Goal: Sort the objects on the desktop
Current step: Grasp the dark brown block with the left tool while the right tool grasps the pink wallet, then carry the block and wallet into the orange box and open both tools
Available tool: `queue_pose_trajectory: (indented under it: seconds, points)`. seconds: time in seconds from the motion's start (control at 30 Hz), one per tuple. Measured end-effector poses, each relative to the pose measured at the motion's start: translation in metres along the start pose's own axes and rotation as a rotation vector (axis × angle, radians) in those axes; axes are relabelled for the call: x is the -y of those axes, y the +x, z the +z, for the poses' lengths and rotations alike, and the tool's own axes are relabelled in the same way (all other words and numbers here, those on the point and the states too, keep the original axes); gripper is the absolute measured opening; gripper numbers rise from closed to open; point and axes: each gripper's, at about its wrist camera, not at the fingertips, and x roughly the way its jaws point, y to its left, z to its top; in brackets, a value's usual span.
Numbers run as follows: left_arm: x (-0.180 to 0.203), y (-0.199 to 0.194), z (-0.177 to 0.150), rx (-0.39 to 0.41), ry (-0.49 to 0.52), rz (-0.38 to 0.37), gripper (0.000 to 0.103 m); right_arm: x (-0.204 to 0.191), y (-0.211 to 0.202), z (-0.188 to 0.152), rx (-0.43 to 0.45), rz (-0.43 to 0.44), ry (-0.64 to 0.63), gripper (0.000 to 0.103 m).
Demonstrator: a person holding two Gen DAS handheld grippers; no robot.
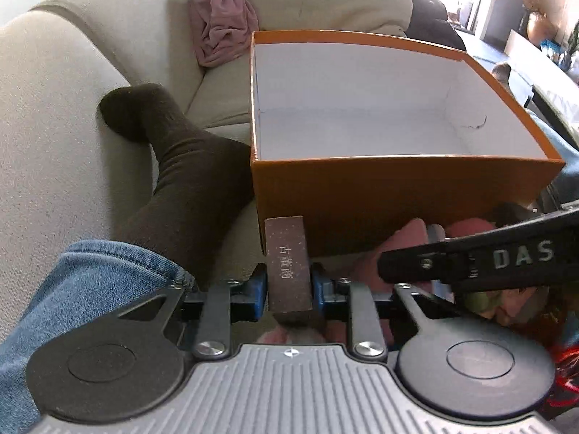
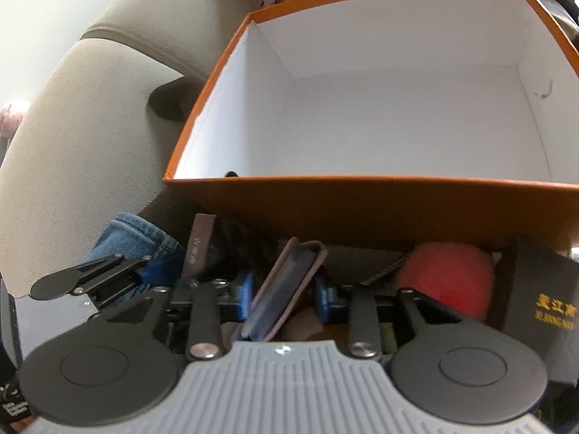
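An orange box point(image 1: 398, 195) with a white empty inside stands on the sofa seat; it fills the upper right wrist view point(image 2: 362, 195). My left gripper point(image 1: 289, 285) is shut on a brown rectangular block point(image 1: 287, 264) with printed characters, held just before the box's near wall. My right gripper point(image 2: 284, 289) is shut on a flat brown-edged dark case point(image 2: 286, 285), tilted, also below the box's near wall. The left gripper and its block point(image 2: 199, 249) show at the left of the right wrist view.
A beige sofa point(image 1: 54, 126) surrounds the box. A leg in a dark sock point(image 1: 173, 166) and blue jeans point(image 1: 90, 289) lies left of the box. A pink cloth point(image 1: 220, 29) lies behind. A red ball point(image 2: 448, 282) and a black box point(image 2: 542, 311) sit at right.
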Motion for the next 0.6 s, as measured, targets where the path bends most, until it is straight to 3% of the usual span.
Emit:
queue_pose_trajectory:
  seconds: [0.03,0.07,0.27,0.5,0.6]
  points:
    - [-0.002,-0.002,-0.001,0.003,-0.013,-0.01,0.026,0.001,-0.003,0.0,0.004,0.014,0.005,0.018]
    - [-0.004,-0.003,-0.001,0.006,-0.026,-0.017,0.026,0.001,-0.007,0.0,0.008,0.042,0.008,0.018]
    - [-0.014,-0.036,0.003,0.083,-0.099,-0.065,0.026,-0.011,-0.046,0.0,0.123,0.047,-0.077,0.017]
    - [-0.019,-0.098,0.019,0.226,-0.114,-0.121,0.026,-0.022,-0.094,0.016,0.17,0.132,-0.132,0.017]
    - [-0.024,-0.119,0.038,0.301,-0.12,-0.143,0.026,-0.026,-0.119,0.032,0.231,0.178,-0.139,0.017]
